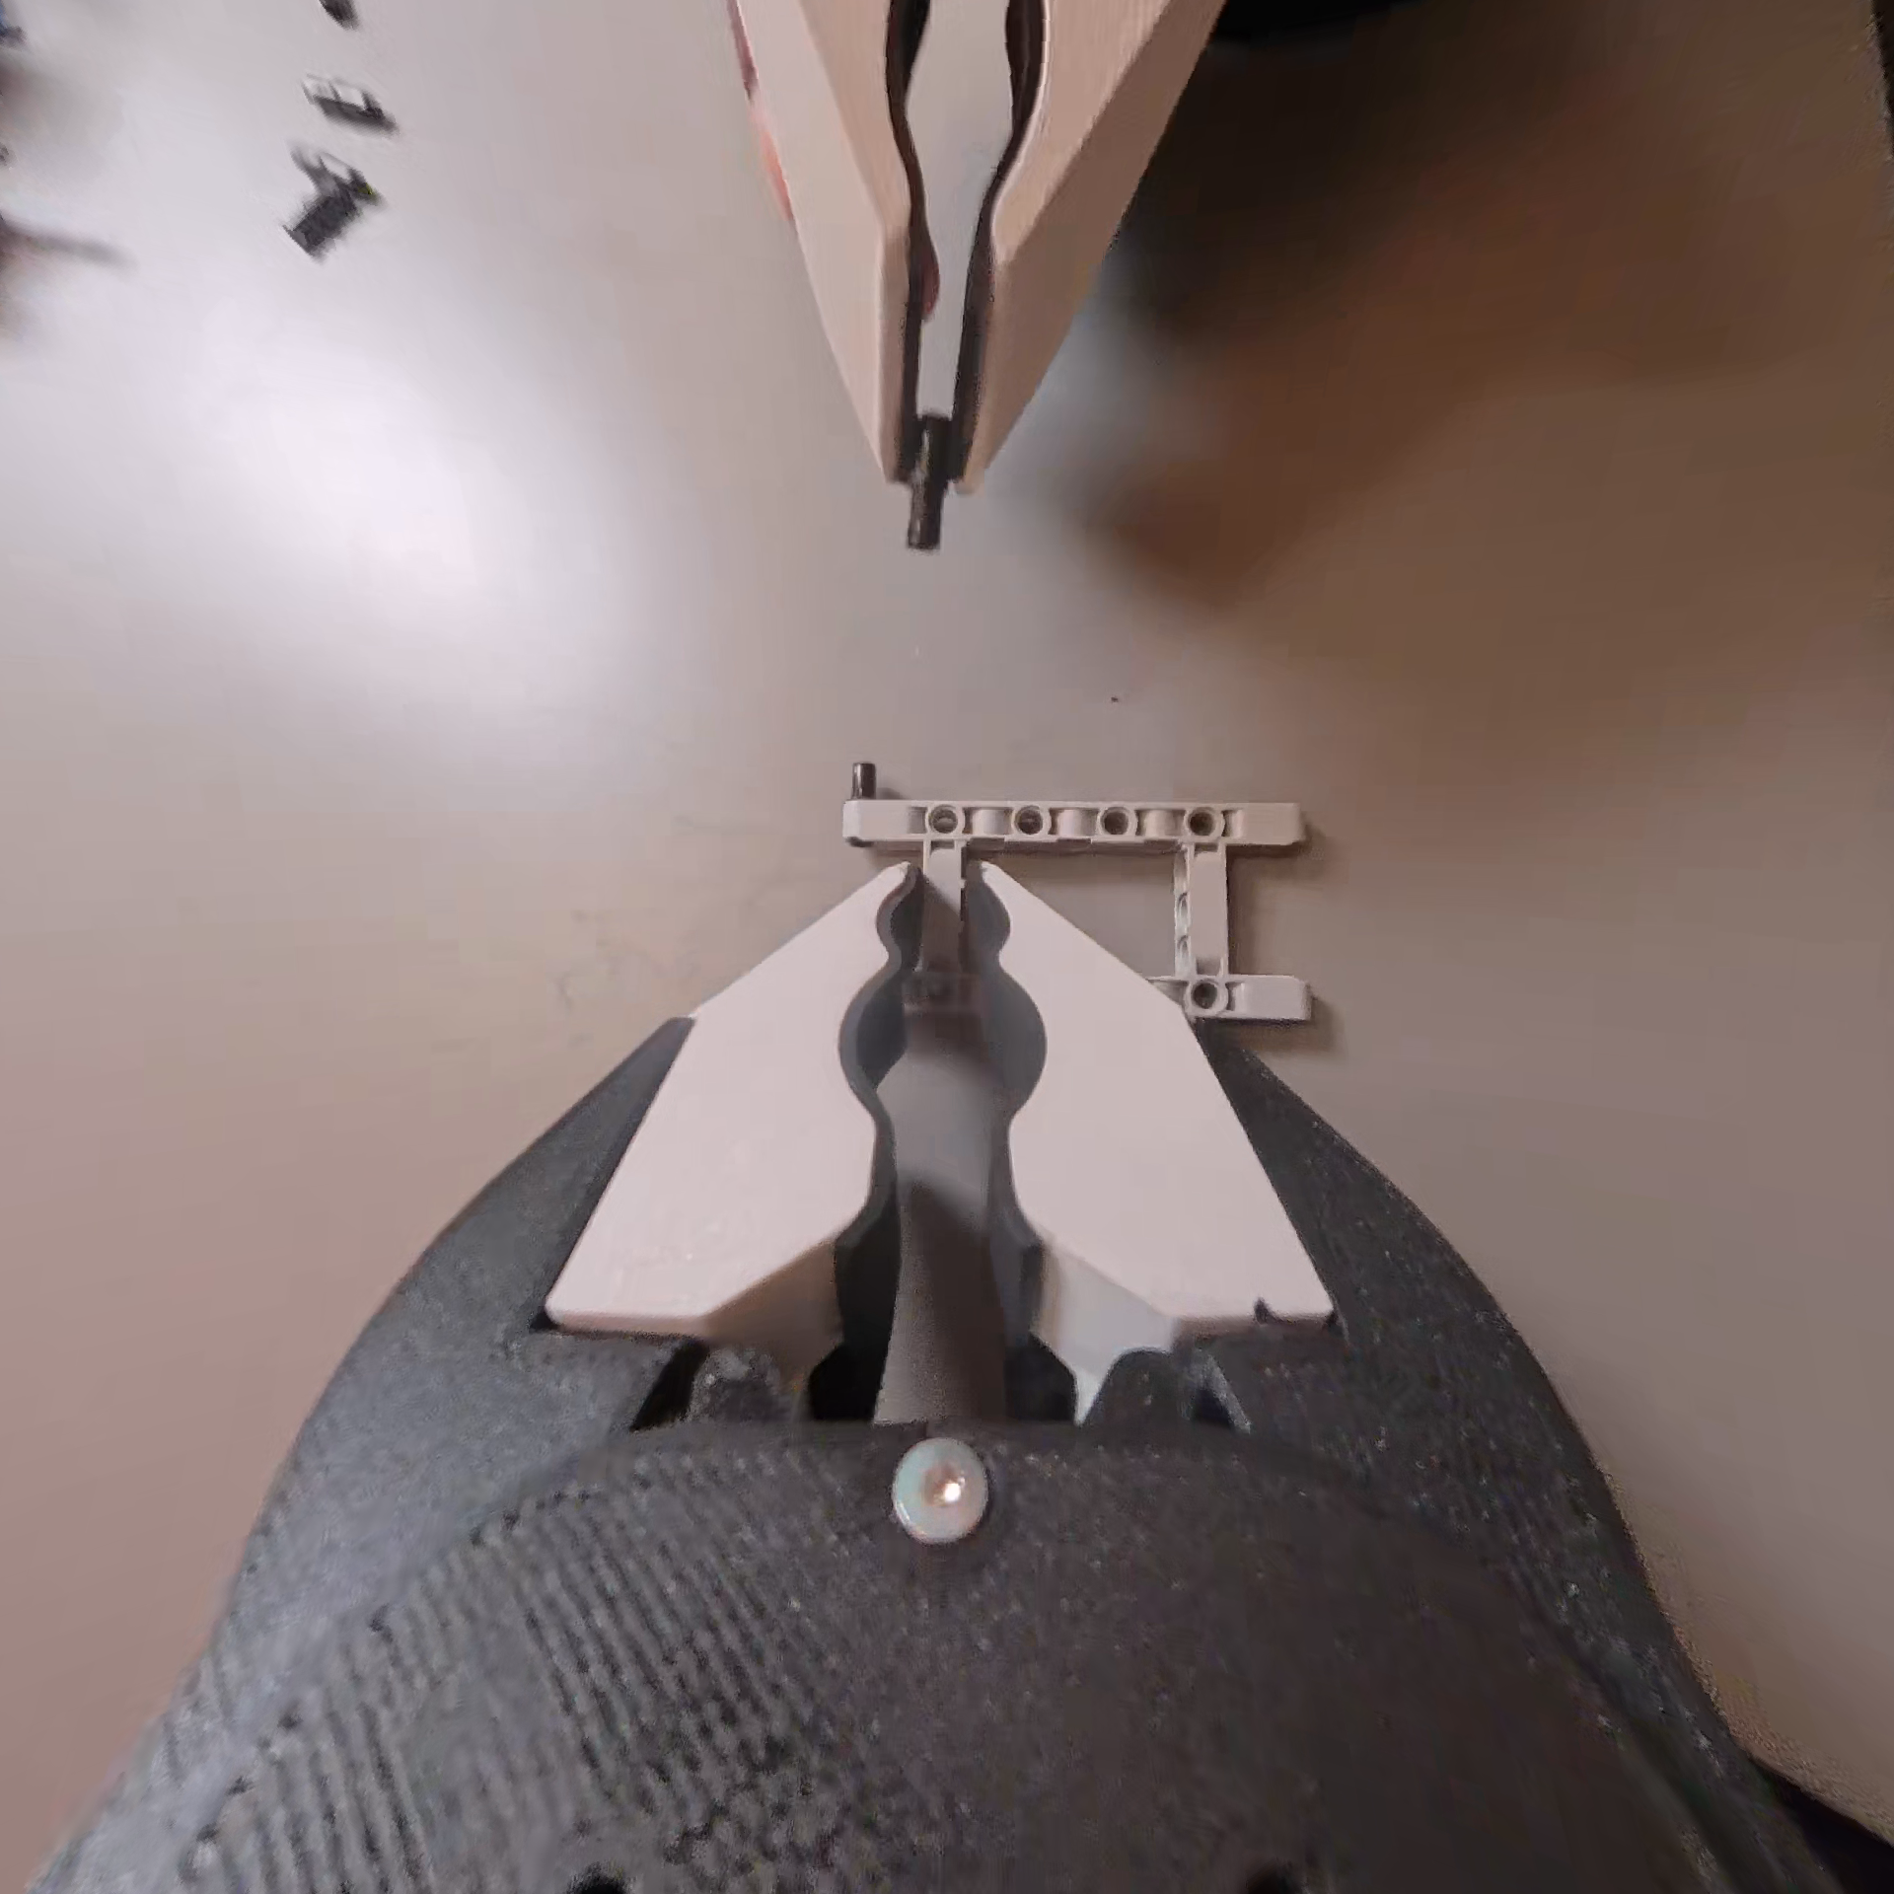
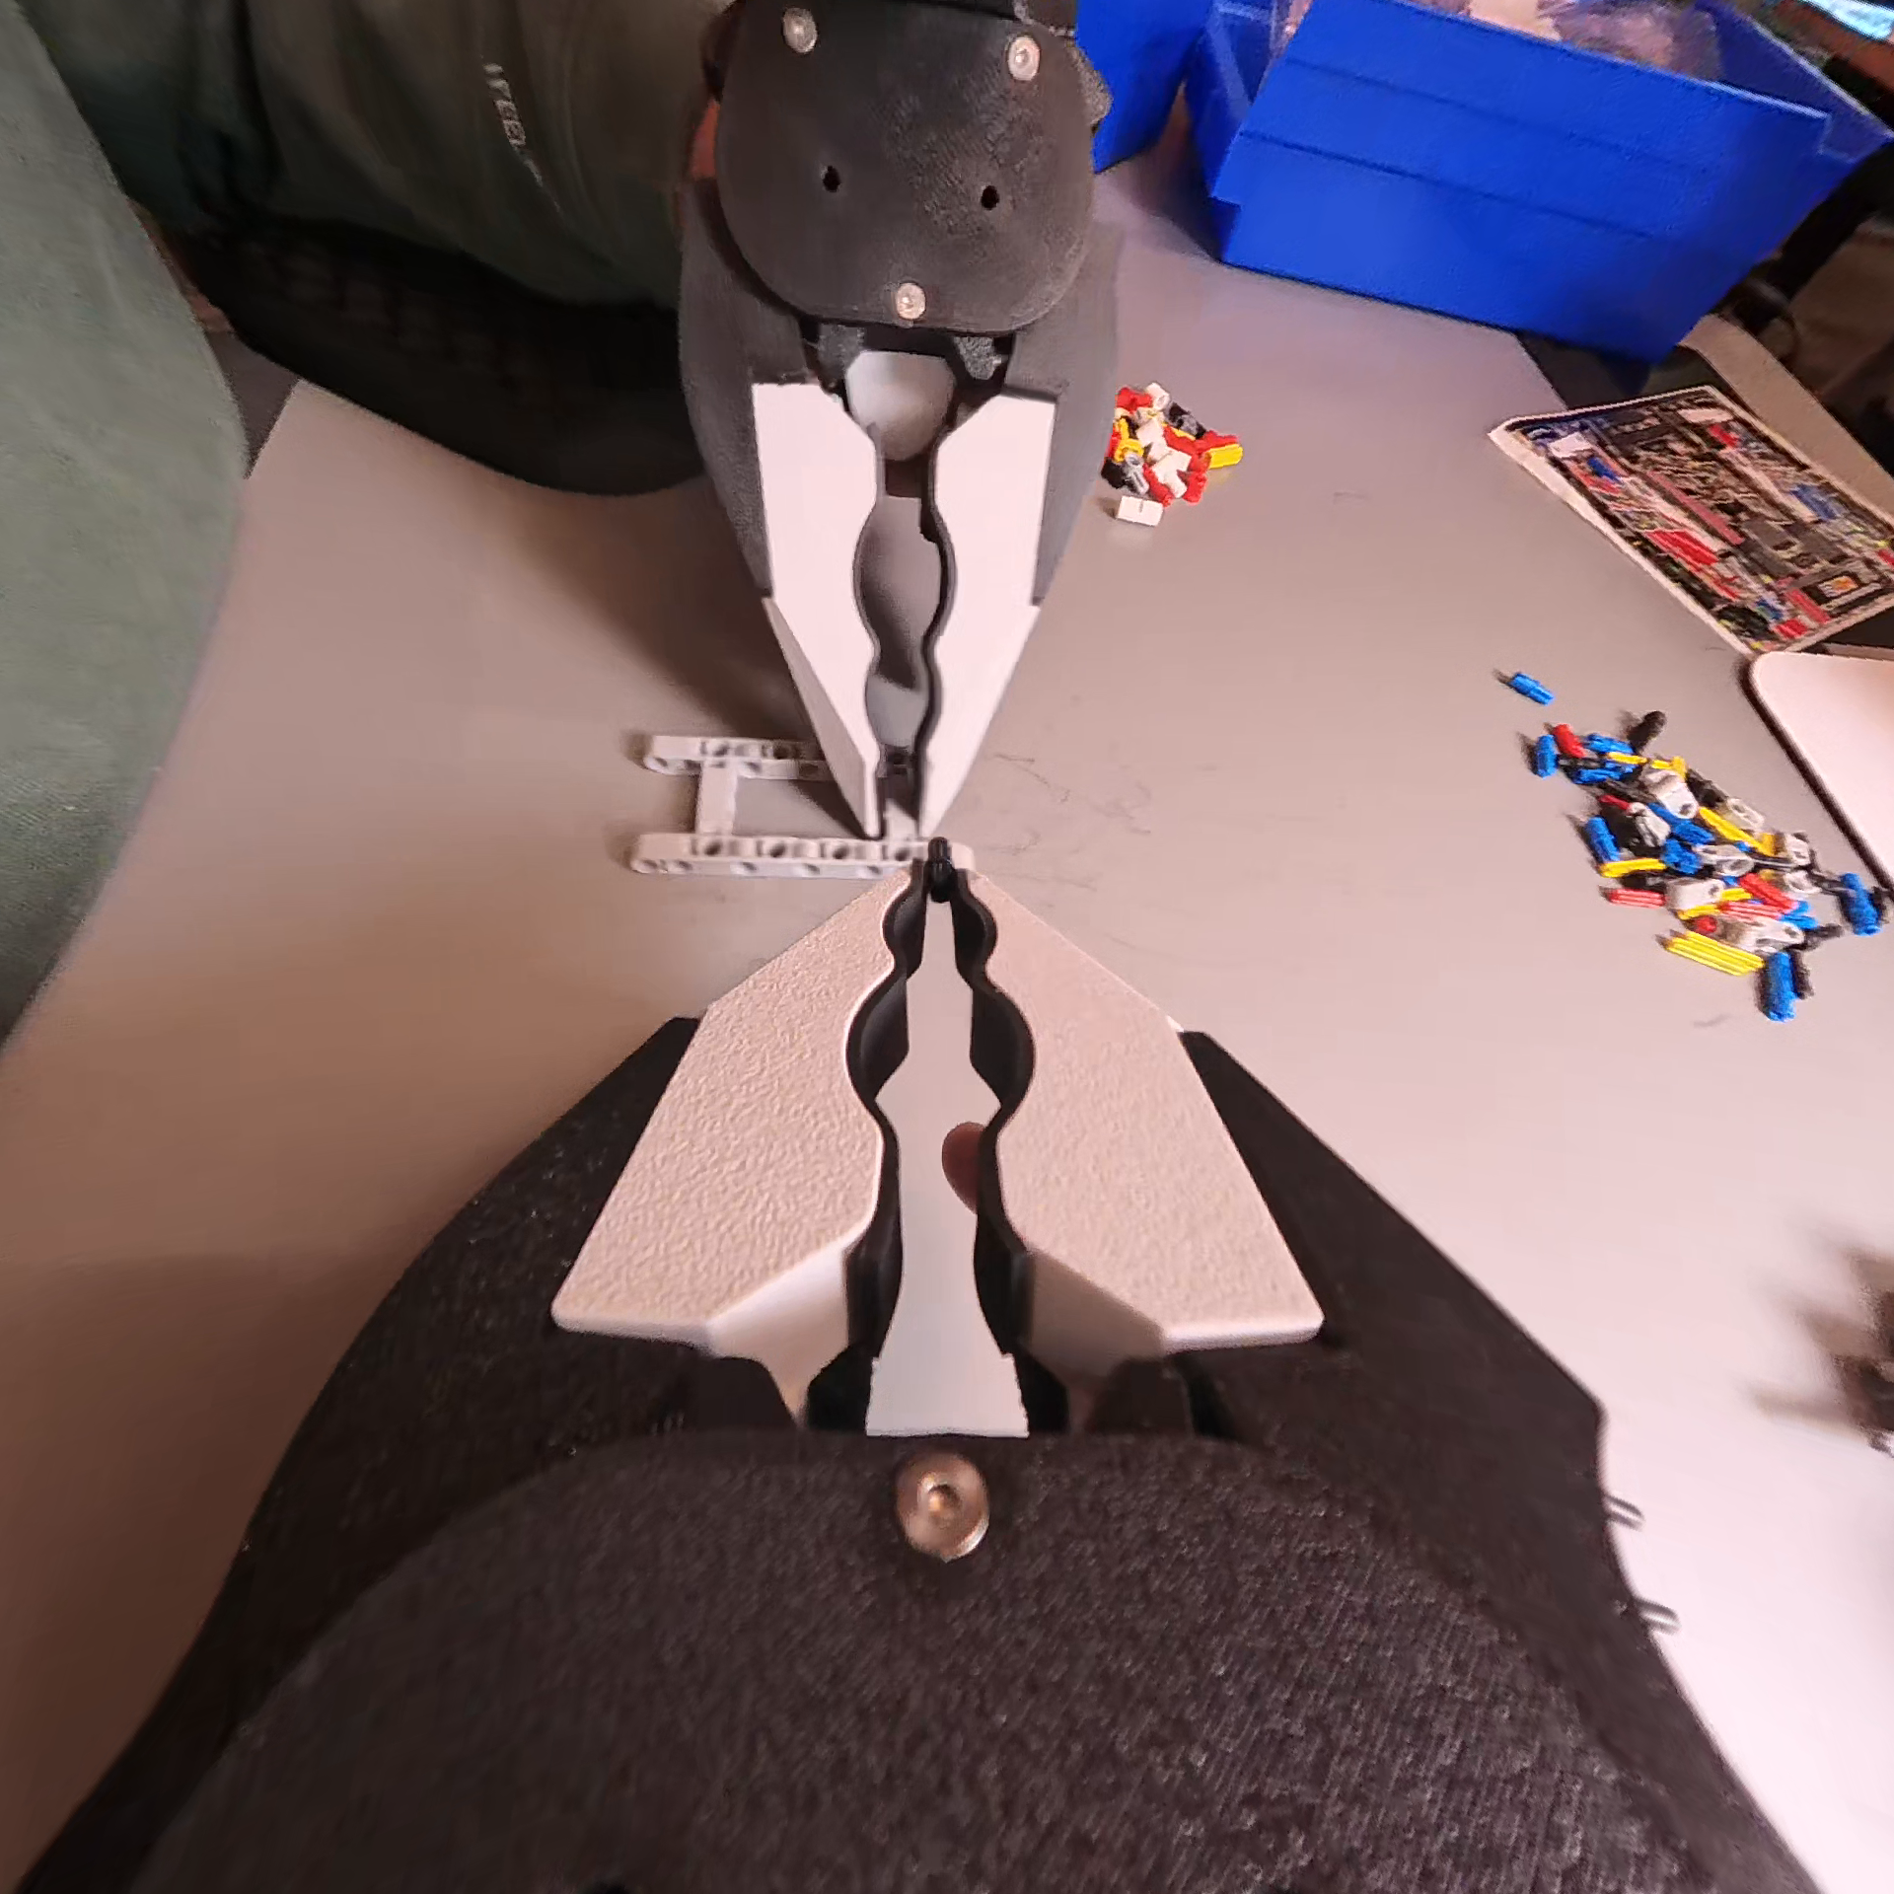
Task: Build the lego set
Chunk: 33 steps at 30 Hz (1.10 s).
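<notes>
A grey ladder-shaped lego frame (image 1: 1076,822) lies flat on the table, also seen in the right wrist view (image 2: 758,853). A short black pin (image 1: 867,775) stands at its left end. My left gripper (image 1: 943,873) is shut on one cross-bar of the frame; it also shows in the right wrist view (image 2: 902,820). My right gripper (image 2: 938,879) is shut on a small black pin (image 2: 938,883) that sticks out past its tips. In the left wrist view the right gripper (image 1: 935,477) and its pin (image 1: 925,512) hover a short way beyond the frame, pointing at its pinned end.
Two blue bins (image 2: 1486,174) stand at the far right. An instruction booklet (image 2: 1701,512), a pile of coloured pieces (image 2: 1701,871) and a small red and yellow pile (image 2: 1168,451) lie on the table. Black pieces (image 1: 328,200) lie far left. A person's torso (image 2: 410,154) is behind. The left gripper's tips are roughly 7 centimetres from the right gripper's.
</notes>
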{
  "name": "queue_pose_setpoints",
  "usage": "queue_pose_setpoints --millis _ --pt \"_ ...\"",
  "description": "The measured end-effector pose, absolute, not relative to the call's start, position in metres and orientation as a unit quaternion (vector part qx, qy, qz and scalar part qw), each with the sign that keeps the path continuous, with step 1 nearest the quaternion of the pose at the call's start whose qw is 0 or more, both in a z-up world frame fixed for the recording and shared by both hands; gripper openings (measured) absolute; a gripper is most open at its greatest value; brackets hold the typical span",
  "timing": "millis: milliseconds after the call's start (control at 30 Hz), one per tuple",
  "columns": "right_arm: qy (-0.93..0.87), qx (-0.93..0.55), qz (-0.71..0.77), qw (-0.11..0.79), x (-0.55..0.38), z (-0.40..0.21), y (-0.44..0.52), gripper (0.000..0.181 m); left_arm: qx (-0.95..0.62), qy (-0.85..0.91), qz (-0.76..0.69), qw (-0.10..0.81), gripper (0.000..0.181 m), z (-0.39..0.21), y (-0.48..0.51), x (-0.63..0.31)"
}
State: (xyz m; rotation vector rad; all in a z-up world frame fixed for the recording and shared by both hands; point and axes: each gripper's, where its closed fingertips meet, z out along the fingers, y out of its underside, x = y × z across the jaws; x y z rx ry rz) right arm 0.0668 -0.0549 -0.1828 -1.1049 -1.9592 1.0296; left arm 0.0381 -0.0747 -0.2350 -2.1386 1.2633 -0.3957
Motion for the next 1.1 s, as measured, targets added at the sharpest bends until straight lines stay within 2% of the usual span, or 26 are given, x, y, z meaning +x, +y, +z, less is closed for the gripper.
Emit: queue_pose_setpoints --millis 167,333,800,933,1100 --pt "-0.749 -0.427 0.387 0.327 0.065 -0.185 -0.056 0.003 -0.764 0.476 -0.199 0.388 0.006 -0.210 -0.071 0.056" --pt "-0.745 -0.431 0.389 0.329 0.067 -0.183 -0.052 0.003 -0.753 0.453 -0.217 0.425 0.006 -0.196 -0.066 0.061" --pt "-0.729 -0.443 0.415 0.316 0.064 -0.182 -0.053 0.003 -0.736 0.470 -0.189 0.449 0.005 -0.189 -0.067 0.063" --pt "-0.705 -0.464 0.450 0.291 0.063 -0.179 -0.054 0.003 -0.723 0.480 -0.174 0.465 0.005 -0.186 -0.068 0.064" --pt "-0.658 -0.510 0.510 0.217 0.063 -0.178 -0.055 0.003 -0.702 0.509 -0.132 0.479 0.005 -0.187 -0.069 0.066"
